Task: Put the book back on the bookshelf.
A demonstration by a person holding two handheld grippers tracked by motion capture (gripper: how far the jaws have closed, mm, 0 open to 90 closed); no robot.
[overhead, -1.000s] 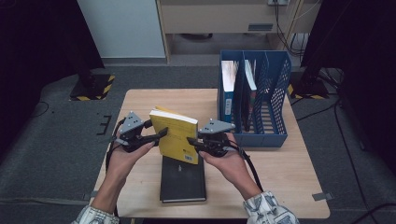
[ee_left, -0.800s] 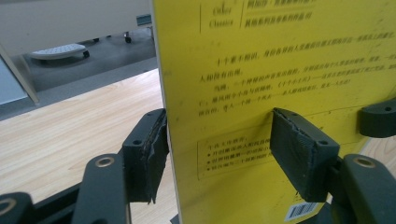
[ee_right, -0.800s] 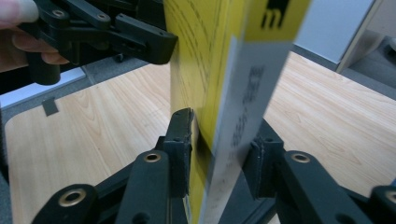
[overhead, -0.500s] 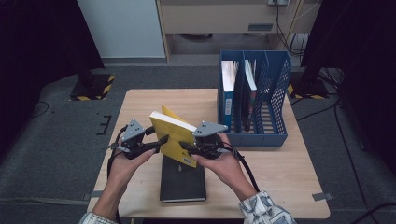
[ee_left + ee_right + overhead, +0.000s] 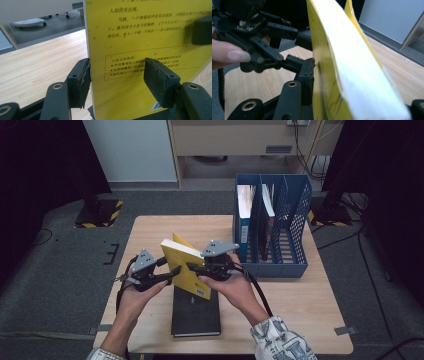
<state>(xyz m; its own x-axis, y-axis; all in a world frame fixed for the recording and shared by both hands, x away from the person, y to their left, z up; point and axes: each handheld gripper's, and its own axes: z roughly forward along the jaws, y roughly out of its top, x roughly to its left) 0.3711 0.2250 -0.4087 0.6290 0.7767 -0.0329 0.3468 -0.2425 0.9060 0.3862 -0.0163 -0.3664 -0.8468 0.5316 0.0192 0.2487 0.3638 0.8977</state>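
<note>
From the high view we see a yellow book (image 5: 187, 270) held tilted above the wooden table (image 5: 300, 295), between the left gripper (image 5: 172, 274) and the right gripper (image 5: 194, 266). Under it a black book (image 5: 196, 312) lies flat near the front edge of the table. A blue file rack (image 5: 280, 230) stands on the right part of the table and has some books upright inside it.

In the left gripper view, the yellow book (image 5: 150, 50) stands upright with its printed back cover toward us. One pad (image 5: 83, 77) touches the edge of the book on the left, and the other pad (image 5: 160, 80) is in front of the cover. We cannot tell if it presses on the cover.

In the right gripper view, we look along the white page edge of the yellow book (image 5: 359, 72). The jaws have just been closing, with the book between them. The left pad (image 5: 308, 75) lies against the yellow cover, so this gripper is clamped on the book. The left gripper (image 5: 304, 41) touches the same cover farther up.
</note>
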